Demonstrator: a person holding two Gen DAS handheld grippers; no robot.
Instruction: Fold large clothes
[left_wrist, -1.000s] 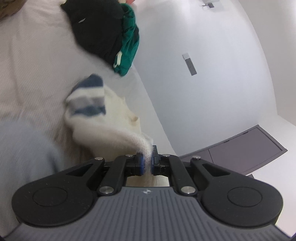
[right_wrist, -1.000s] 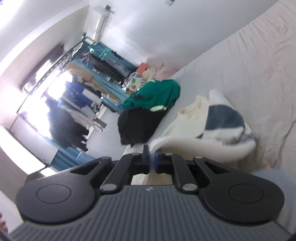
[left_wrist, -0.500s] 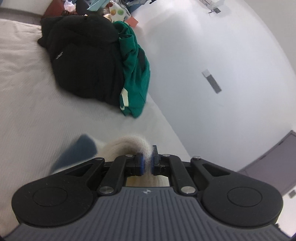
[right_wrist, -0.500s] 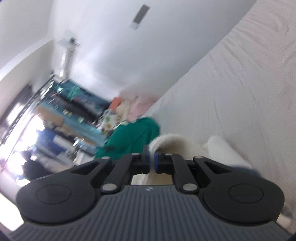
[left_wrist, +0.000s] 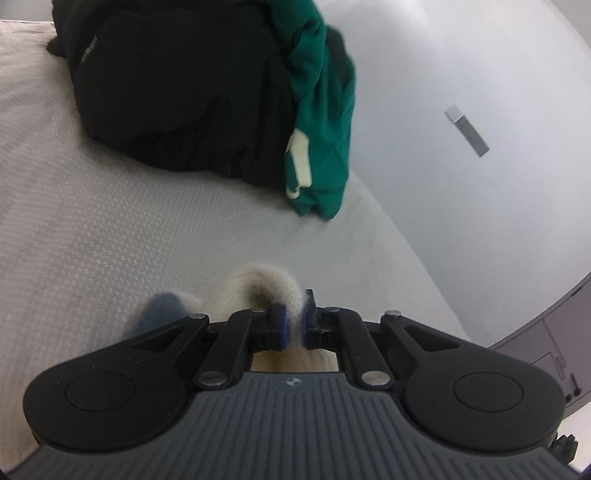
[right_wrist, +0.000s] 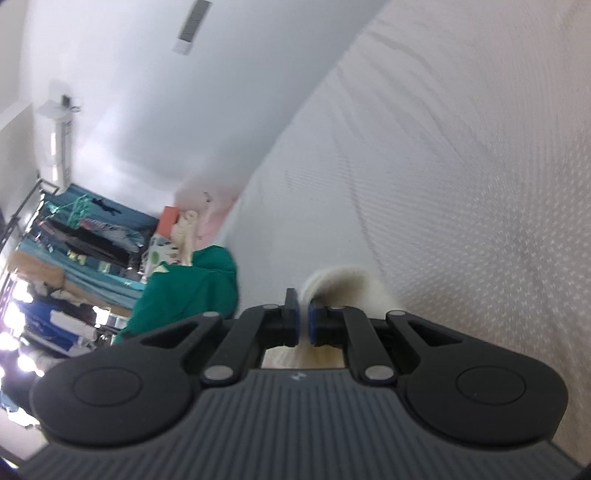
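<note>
We hold the cream knit sweater (left_wrist: 258, 286) in both grippers: the left gripper (left_wrist: 293, 325) and right gripper (right_wrist: 303, 321) each pinch its edge tight, so it hangs below us over the bed (left_wrist: 110, 229), stretched between both hands.

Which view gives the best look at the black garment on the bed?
The left wrist view: the black garment fills its upper part, lying on the bed against the green garment. The right wrist view shows only the green garment; the black one is not visible there.
</note>
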